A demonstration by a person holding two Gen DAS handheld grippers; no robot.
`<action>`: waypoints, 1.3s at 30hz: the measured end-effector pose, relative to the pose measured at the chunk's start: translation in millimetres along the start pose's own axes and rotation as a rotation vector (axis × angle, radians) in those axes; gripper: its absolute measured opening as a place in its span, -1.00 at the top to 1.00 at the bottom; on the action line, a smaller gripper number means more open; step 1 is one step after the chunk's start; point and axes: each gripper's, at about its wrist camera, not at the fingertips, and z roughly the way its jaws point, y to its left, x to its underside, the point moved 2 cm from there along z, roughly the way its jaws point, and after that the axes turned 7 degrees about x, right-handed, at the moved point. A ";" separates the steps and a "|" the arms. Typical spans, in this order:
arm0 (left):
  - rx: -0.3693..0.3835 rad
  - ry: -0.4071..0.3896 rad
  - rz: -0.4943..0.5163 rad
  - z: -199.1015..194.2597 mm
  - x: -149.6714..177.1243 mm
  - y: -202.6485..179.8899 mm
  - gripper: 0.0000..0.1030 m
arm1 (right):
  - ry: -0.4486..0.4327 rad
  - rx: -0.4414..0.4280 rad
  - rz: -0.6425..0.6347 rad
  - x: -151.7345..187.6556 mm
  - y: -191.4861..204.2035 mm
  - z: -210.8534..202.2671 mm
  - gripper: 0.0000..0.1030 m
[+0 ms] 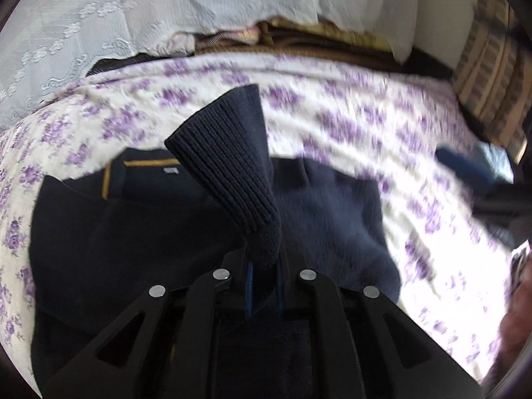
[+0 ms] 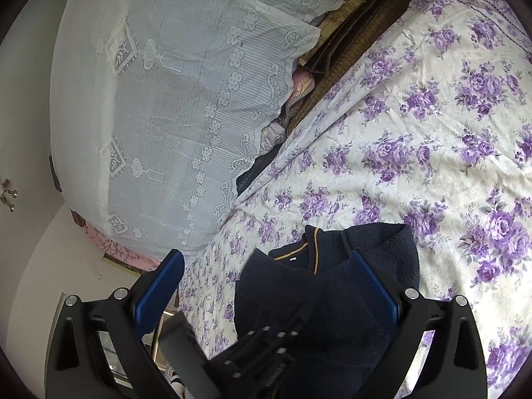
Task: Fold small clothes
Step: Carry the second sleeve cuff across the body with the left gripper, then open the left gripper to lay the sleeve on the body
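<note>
A small navy knit sweater (image 1: pixel 133 232) with a yellow-trimmed collar lies on the floral bed sheet (image 1: pixel 332 116). My left gripper (image 1: pixel 264 286) is shut on the sweater's ribbed sleeve cuff (image 1: pixel 229 166), which stands up in front of the camera. In the right wrist view the same sweater (image 2: pixel 332 299) lies bunched on the sheet (image 2: pixel 432 133). My right gripper (image 2: pixel 266 282) is open and empty above it, its blue pads (image 2: pixel 159 286) wide apart. The left gripper's black body (image 2: pixel 259 349) shows blurred below.
White lace-covered pillows (image 2: pixel 166 116) are stacked at the bed's far edge, also in the left wrist view (image 1: pixel 99 26). Brown folded bedding (image 1: pixel 299 40) lies behind the sheet. A striped cushion (image 1: pixel 492 76) sits at the right. A dark blue item (image 1: pixel 465 166) lies blurred at the right.
</note>
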 end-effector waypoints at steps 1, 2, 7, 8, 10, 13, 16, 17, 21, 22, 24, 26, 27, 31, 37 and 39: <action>-0.004 0.003 0.010 1.7 2.9 -1.5 0.82 | 0.000 0.000 0.001 0.1 -0.4 0.3 -0.93; -0.007 0.003 0.019 2.6 4.9 -2.8 0.82 | 0.001 0.001 0.003 0.0 -0.8 0.8 -0.93; -0.015 0.004 0.031 4.1 7.0 -5.0 0.81 | 0.009 0.002 0.009 1.1 -1.4 3.8 -0.93; -0.015 0.007 0.033 4.7 7.3 -5.6 0.81 | 0.011 0.001 0.010 1.3 -1.3 4.2 -0.93; -0.015 0.016 0.044 6.4 9.1 -7.5 0.77 | 0.013 -0.002 0.009 1.2 -0.8 4.4 -0.93; -0.018 0.026 0.062 9.2 11.9 -10.8 0.75 | 0.010 -0.006 0.011 1.3 -0.8 3.5 -0.93; -0.009 0.027 0.055 7.8 12.1 -10.0 0.75 | 0.004 -0.009 0.018 0.4 -2.2 1.6 -0.93; -0.004 0.029 0.051 7.3 12.2 -9.4 0.75 | 0.002 -0.011 0.021 0.1 -2.6 1.1 -0.93; 0.016 0.036 0.045 4.0 15.1 -10.1 0.67 | 0.004 -0.014 0.025 -0.1 -2.9 0.6 -0.93; 0.020 0.037 0.045 2.6 16.1 -11.6 0.50 | 0.005 -0.016 0.024 0.4 -1.7 0.8 -0.93; 0.050 0.045 0.054 -3.5 19.4 -16.2 0.17 | 0.009 -0.022 0.020 1.4 0.6 1.1 -0.93; 0.061 0.045 0.071 -12.5 23.8 -19.9 -0.15 | 0.015 -0.032 0.015 2.9 3.9 1.0 -0.93; 0.060 0.038 0.087 -18.4 26.0 -20.3 -0.20 | 0.017 -0.036 0.014 3.6 5.3 0.7 -0.93; 0.005 0.002 0.106 -43.2 29.1 -2.5 -0.37 | 0.027 -0.056 0.011 6.7 11.5 0.0 -0.93; -0.134 -0.051 -0.061 -68.5 6.4 76.0 -0.47 | 0.127 -0.109 0.000 26.9 26.2 21.5 -0.93; -0.125 -0.052 -0.120 -67.3 -0.4 96.8 -0.47 | 0.193 -0.138 0.004 39.6 29.1 38.3 -0.93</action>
